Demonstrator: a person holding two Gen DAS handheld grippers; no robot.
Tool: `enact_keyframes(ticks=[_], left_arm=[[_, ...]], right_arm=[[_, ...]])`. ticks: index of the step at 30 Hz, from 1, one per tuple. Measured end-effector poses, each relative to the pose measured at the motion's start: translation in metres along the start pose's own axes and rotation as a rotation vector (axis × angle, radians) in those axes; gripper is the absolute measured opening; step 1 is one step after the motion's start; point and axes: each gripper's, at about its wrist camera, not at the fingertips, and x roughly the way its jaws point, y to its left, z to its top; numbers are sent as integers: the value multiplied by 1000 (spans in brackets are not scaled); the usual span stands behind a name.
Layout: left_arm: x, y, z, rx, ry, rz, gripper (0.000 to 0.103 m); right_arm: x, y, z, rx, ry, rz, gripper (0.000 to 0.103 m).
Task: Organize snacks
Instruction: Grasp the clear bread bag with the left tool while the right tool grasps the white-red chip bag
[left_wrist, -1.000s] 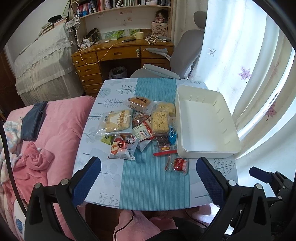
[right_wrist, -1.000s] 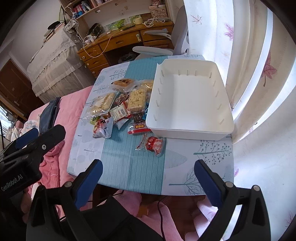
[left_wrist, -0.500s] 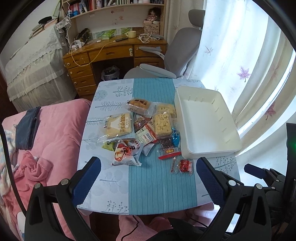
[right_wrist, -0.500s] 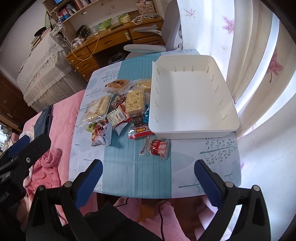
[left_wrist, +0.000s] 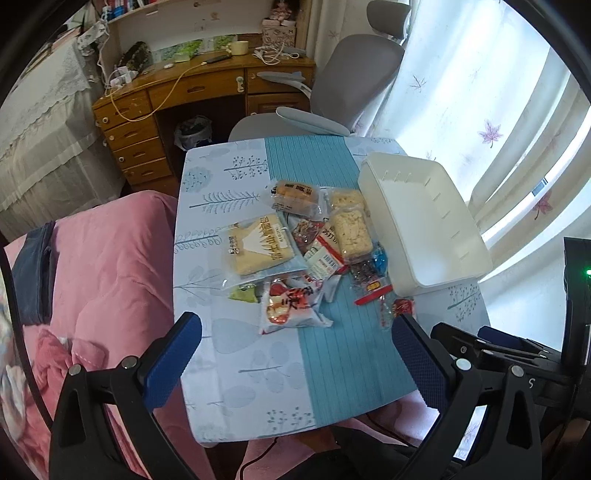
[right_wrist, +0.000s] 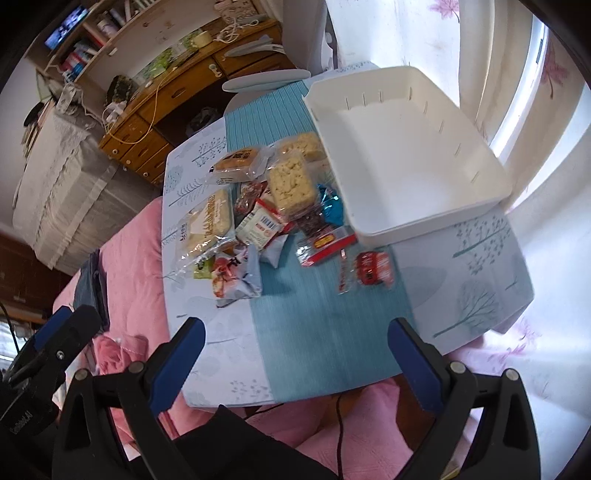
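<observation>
- Left gripper (left_wrist: 295, 354) and right gripper (right_wrist: 295, 354): jaws spread wide, nothing held, hovering over the near table edge.
- Snacks (left_wrist: 295, 251) piled mid-table, touching the empty white bin (right_wrist: 406, 155), so transfers look short.

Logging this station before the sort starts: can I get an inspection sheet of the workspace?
Surface: table with blue leaf-print cloth.
Job's things: snack packs heaped beside the white bin; nothing seen in the bin; one red pack apart, near the bin's front.
Clutter: nothing seen.
Grippers: left gripper and right gripper open, holding nothing.
Cables: yellow cord on the desk.
Surroundings: chair, curtains, pink bedding.
</observation>
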Motion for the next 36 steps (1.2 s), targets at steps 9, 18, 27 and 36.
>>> enact_keyframes(ticks=[9,18,27,36], left_arm=[[30,54,11,103,60,-61,102],[90,76,30,133,167,-57,102],[163,94,63,-27,284,-58,102],[240,128,73,-212,343,-113,102]], right_arm=[[27,35,-14,197,-16,33,100],[61,40,-16,286,41,62,100],[126,30,-7,409,239,153,100],[181,47,12,291,289,154,100]])
